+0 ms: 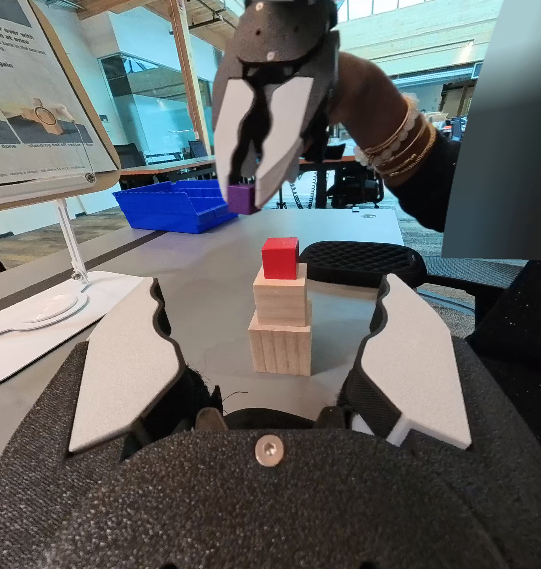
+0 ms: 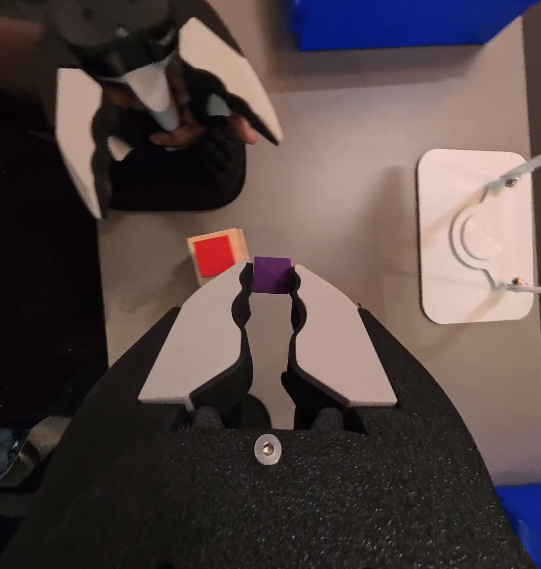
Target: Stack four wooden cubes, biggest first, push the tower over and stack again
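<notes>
Above the grey tabletop (image 1: pixel 201 277), right gripper (image 2: pixel 271 278) clenched on a small purple cube (image 2: pixel 270 278), both pads pressed to its sides, held high and just beside a three-tier stack: red cube (image 1: pixel 280 258) atop two pale wooden blocks (image 1: pixel 280 323). Near the stack, left gripper (image 1: pixel 270 311) with jaws spread wide, stack standing between the fingers but untouched. Blue bin (image 1: pixel 173 204) at far left, black mesh pad (image 1: pixel 364 257) just right of the stack, white stand base (image 2: pixel 474 235) off to the side.
</notes>
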The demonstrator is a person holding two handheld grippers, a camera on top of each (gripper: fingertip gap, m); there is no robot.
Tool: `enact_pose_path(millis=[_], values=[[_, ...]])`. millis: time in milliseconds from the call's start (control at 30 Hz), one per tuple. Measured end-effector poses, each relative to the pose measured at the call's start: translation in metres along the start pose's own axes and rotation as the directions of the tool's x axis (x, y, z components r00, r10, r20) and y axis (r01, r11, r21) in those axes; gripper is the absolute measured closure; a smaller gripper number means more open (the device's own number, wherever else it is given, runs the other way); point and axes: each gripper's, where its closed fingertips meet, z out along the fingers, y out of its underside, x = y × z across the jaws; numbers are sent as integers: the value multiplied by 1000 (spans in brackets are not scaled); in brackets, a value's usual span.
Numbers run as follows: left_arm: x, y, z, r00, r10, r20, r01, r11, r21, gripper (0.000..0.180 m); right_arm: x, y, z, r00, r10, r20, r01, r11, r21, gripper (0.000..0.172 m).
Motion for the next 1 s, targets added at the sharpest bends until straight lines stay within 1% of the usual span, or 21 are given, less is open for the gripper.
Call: enact_pose_path(millis=[100,300,733,1000], values=[[0,0,0,1000,1,0,-1,1000,0,52,-18,-1,3,999,-46,26,47,998,-30,150],[0,0,0,1000,3,1,-3,1000,1,52,-34,-6,11,993,-94,71,97,994,-49,149],[0,0,0,1000,3,1,-3,1000,2,53,-41,-4,19,983,-137,126,148,985,-85,149],[0,0,0,1000,3,1,-3,1000,2,53,-37,-2,20,982,-146,118,155,985,-76,149]])
